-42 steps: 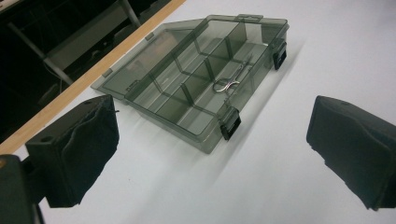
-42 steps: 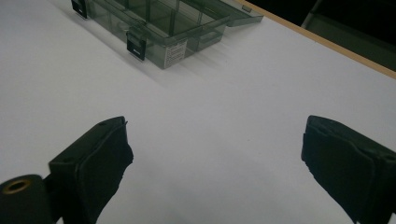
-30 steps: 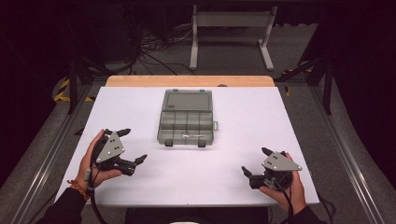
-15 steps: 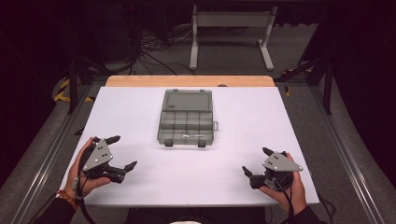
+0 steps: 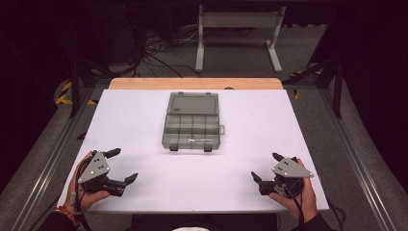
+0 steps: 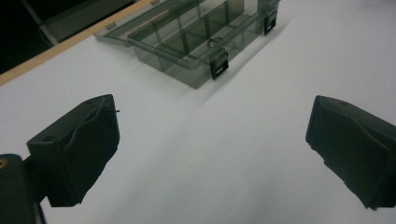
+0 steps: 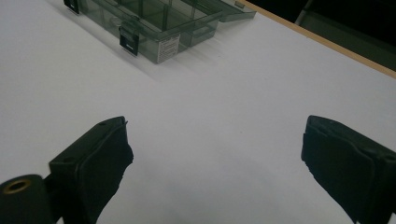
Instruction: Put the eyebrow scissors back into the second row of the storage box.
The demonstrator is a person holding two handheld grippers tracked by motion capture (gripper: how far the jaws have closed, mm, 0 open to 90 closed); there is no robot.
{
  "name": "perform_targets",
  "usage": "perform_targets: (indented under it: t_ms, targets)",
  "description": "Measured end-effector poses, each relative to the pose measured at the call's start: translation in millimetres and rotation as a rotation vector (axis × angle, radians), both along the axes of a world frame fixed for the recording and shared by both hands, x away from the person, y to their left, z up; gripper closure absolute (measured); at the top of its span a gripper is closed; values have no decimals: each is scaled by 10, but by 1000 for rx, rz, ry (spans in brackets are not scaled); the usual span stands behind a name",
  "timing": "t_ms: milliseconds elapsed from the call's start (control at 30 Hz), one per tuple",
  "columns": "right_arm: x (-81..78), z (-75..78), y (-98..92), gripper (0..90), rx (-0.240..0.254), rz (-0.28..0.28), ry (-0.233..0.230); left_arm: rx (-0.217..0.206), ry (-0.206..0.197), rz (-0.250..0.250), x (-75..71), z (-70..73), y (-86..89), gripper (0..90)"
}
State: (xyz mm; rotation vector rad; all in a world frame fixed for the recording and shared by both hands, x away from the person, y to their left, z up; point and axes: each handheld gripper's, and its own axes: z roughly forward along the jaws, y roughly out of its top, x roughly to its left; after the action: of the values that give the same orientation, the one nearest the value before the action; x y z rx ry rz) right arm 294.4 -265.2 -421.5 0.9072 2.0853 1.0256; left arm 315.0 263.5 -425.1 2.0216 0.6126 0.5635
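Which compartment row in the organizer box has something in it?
The front row of the organizer box, nearest the two black latches: a small metal part lies there. The row behind looks empty.

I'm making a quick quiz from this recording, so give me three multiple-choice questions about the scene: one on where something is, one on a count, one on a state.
1. Where is the compartment box? A. between the grippers, farther up the table B. in the left gripper C. on the floor
2. How many black latches on its front edge? A. one B. two C. four
3. How is its lid? A. open B. shut C. removed

A: it lies mid-table beyond the left gripper and right gripper.
B: two clips show.
A: the lid lies folded back behind the tray.
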Motion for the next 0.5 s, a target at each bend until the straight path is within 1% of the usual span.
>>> perform_targets:
  t_ms: [100, 300, 433, 500]
  targets:
    - [-34, 16, -48, 84, 6, -12, -10, -24, 4, -2, -1, 16, -26, 37]
    - [-53, 27, -69, 84, 8, -18, -17, -25, -9, -1, 1, 31, -29, 37]
    - [-50, 22, -59, 84, 6, -15, -14, -28, -3, 2, 1, 28, -34, 37]
    - [-48, 19, -53, 84, 4, -15, -14, -23, -11, -2, -3, 34, -37, 38]
